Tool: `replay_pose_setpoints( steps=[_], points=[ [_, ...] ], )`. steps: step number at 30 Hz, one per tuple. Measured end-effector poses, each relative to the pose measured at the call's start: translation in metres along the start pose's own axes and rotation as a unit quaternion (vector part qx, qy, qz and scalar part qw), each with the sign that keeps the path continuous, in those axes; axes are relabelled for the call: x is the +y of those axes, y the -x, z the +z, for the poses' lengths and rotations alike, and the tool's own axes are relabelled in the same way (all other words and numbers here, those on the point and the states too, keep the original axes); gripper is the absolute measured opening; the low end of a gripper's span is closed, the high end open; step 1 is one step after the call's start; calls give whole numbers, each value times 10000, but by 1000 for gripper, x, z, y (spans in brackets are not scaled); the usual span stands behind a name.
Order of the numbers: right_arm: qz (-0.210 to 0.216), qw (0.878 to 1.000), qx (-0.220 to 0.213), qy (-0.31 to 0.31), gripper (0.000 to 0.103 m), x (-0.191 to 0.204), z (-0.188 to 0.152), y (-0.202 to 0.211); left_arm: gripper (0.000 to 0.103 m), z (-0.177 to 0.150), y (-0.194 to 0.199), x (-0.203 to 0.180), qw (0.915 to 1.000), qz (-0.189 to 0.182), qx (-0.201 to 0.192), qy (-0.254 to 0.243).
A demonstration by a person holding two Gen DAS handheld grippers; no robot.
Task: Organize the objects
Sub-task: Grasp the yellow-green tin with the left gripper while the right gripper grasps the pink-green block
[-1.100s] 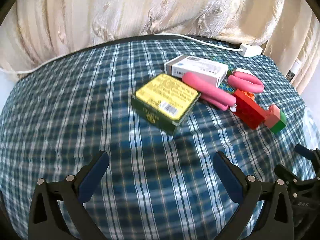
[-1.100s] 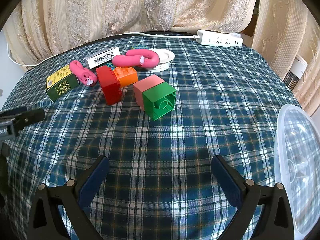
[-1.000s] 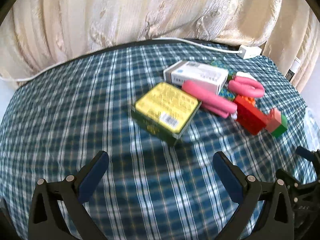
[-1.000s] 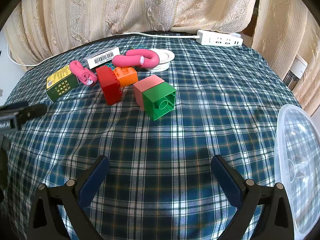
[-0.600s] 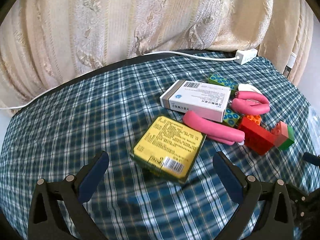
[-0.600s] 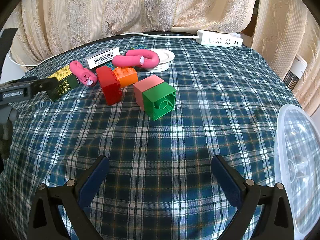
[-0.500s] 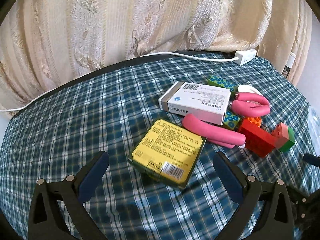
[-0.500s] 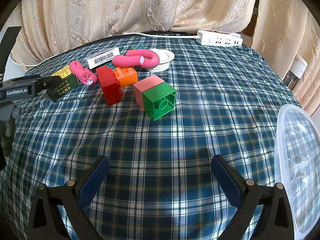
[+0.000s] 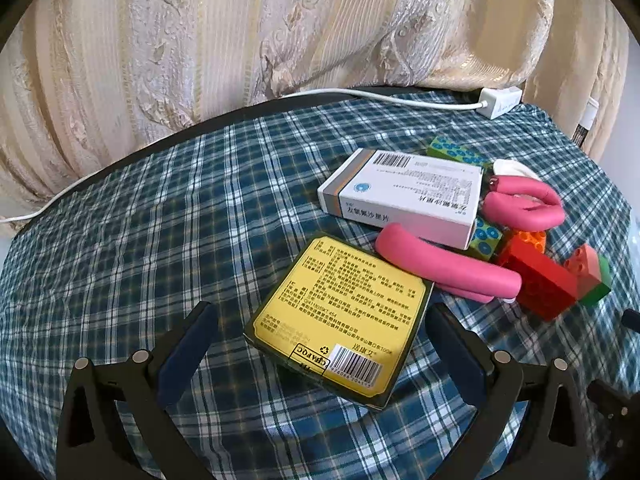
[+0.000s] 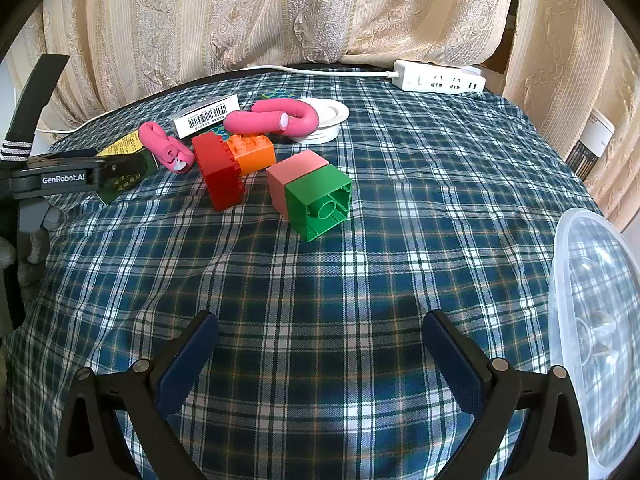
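Note:
My left gripper (image 9: 320, 340) is open, its fingers on either side of a yellow-topped green box (image 9: 340, 320) lying flat on the plaid cloth. Behind it lie a white medicine box (image 9: 404, 192), a pink foam roller (image 9: 448, 268), a second bent pink roller (image 9: 520, 208), a red brick (image 9: 536, 280) and a pink-and-green brick (image 9: 592, 276). My right gripper (image 10: 320, 352) is open and empty over bare cloth, short of the pink-and-green brick (image 10: 312, 196) and the red-and-orange brick (image 10: 232, 160). The left gripper's finger (image 10: 60, 178) shows at the left beside the green box (image 10: 124, 168).
A clear plastic container (image 10: 596, 320) sits at the right edge. A white power strip (image 10: 440, 78) and its cable lie at the back, with cream curtains behind. A white round lid (image 10: 324, 116) lies under the bent roller. Green dotted blocks (image 9: 456, 154) sit behind the medicine box.
My left gripper has moved forward and down toward the green box, which now sits between its open fingers. The right gripper has not moved.

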State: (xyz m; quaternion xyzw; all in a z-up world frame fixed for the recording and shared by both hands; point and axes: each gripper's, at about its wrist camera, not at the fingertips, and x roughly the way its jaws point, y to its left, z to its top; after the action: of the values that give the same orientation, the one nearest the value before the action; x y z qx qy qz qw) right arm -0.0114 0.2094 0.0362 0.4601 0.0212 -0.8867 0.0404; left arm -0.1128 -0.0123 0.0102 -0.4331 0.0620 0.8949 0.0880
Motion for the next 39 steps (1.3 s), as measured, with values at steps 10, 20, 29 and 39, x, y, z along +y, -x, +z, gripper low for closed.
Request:
replay_pose_setpoints(
  steps=[10,20,29,39],
  points=[
    [7,10000,-1,4,103,-2,1,1,79,-6,1,-4,10000,-29,5,-29],
    [203,9994,78,-285,103,-13,17,0,79,-8,27,2,9996,114,-191,184],
    [181,9990,-235,-339,89,-15,51,-1,79,-12,39,-3,9993,3,-263,249],
    [194,9994,-269,-43,69,-6,66,-23,79,-15,43,-8,9994,-73,-265,231]
  ],
)
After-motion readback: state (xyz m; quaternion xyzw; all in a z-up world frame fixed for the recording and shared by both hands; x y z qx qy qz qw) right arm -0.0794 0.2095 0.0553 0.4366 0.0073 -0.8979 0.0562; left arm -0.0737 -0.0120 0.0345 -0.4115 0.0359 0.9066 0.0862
